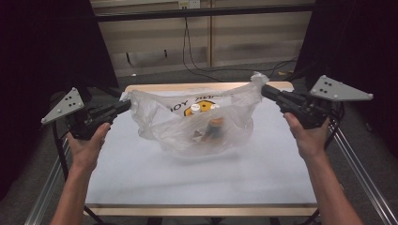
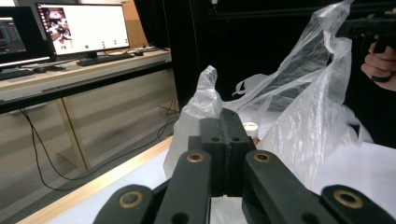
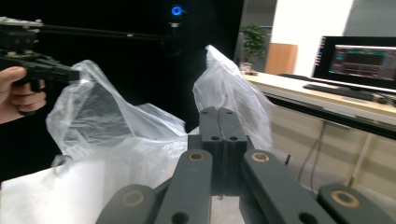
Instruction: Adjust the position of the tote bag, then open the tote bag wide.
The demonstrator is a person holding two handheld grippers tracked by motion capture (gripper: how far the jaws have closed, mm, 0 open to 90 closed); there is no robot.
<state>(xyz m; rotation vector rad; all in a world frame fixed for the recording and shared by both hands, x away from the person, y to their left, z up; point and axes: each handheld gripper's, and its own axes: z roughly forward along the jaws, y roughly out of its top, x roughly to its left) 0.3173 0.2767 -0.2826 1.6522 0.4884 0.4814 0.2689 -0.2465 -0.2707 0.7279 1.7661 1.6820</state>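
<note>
Forearms: both come in from the bottom of the high view, bare, one rising to each gripper.
Left hand (image 1: 86, 143): wrapped round the grip of the left gripper (image 1: 126, 106), at the table's left edge.
Left gripper: jaws pressed flat together, clenched on the left handle of the plastic bag (image 1: 197, 124). In the left gripper view a twist of film stands up just past the jaw tips (image 2: 205, 100).
Right hand (image 1: 307, 136): holds the right gripper (image 1: 264, 90) over the table's far right corner.
Right gripper: jaws closed tight on the bag's right handle. In the right gripper view the film rises in a peak beyond the tips (image 3: 224, 84).
Grey plates: a three-cornered plate sits atop each gripper, left (image 1: 63, 106) and right (image 1: 339, 90).
Plastic bag: clear, thin, crinkled. Stretched between the two grippers, mouth pulled wide, belly resting on the table (image 1: 187, 183) at mid-far centre.
Print: yellow round mark with dark lettering (image 1: 199, 107) on the far wall of the bag, letters upside down from this side.
Contents: a small item with an orange top (image 1: 216, 125) and a white cap (image 1: 195, 108), other pieces too blurred to name.
Table: white top, pale wood edge.
Surroundings: lit monitor (image 2: 84, 29) and keyboard (image 2: 100, 59) on a side desk (image 2: 79, 74), cables (image 1: 192, 56) on the floor (image 1: 225, 74) beyond the table.
</note>
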